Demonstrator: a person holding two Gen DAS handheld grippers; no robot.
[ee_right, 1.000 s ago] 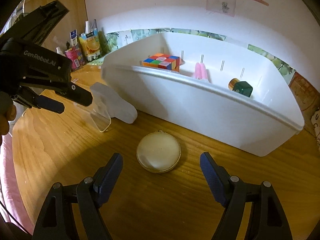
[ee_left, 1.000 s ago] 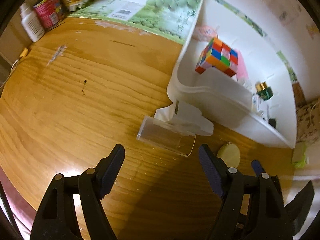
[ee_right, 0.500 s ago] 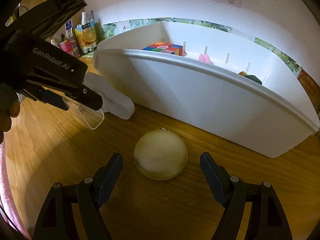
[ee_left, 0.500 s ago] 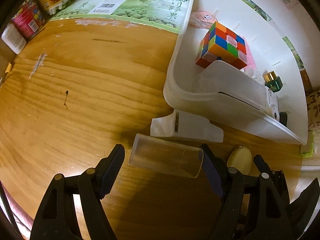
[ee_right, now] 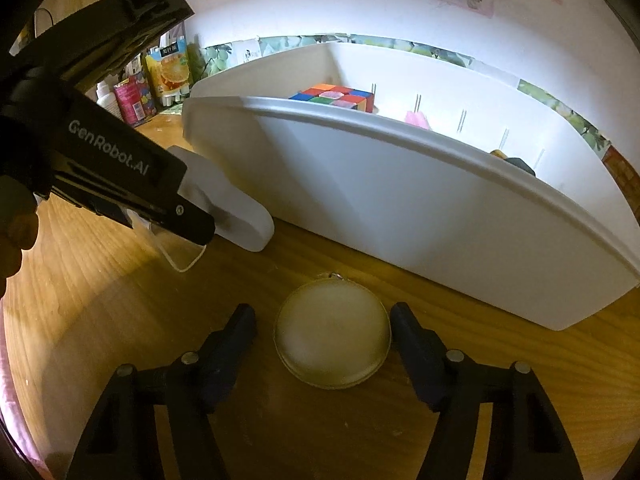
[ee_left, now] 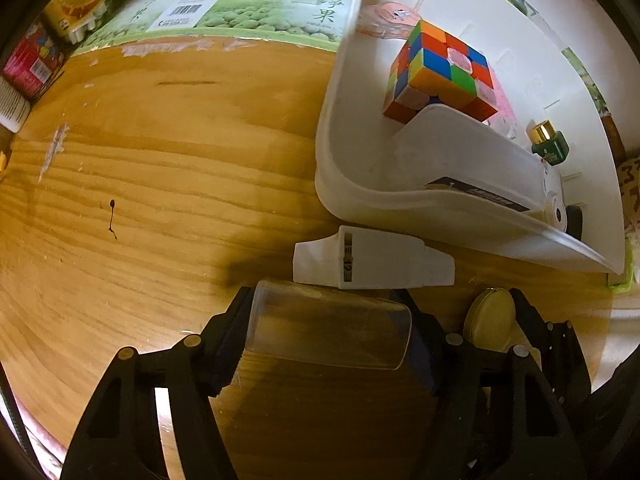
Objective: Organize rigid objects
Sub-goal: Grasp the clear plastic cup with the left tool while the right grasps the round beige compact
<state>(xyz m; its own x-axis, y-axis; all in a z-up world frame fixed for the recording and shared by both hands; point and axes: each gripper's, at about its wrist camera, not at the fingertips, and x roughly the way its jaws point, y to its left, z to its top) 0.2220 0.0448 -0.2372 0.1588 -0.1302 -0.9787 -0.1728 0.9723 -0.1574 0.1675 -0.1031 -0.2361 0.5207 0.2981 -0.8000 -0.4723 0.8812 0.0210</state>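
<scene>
A clear plastic cup lies on its side on the wooden table. My left gripper points down over it and its jaws are closing, with a pad against each end of the cup. In the right wrist view one of its fingers covers the cup's rim. A round cream disc lies between the closing jaws of my right gripper. The right pad touches the disc and a gap shows at the left pad. The disc also shows in the left wrist view.
A white bin holds a colour cube, a green bottle with a gold cap and a pink item. A white plastic block lies between cup and bin. Cartons and a red can stand at the back left.
The left gripper has come down over the cup and its jaws have narrowed onto its ends. The right gripper has moved in around the disc and its jaws have narrowed.
</scene>
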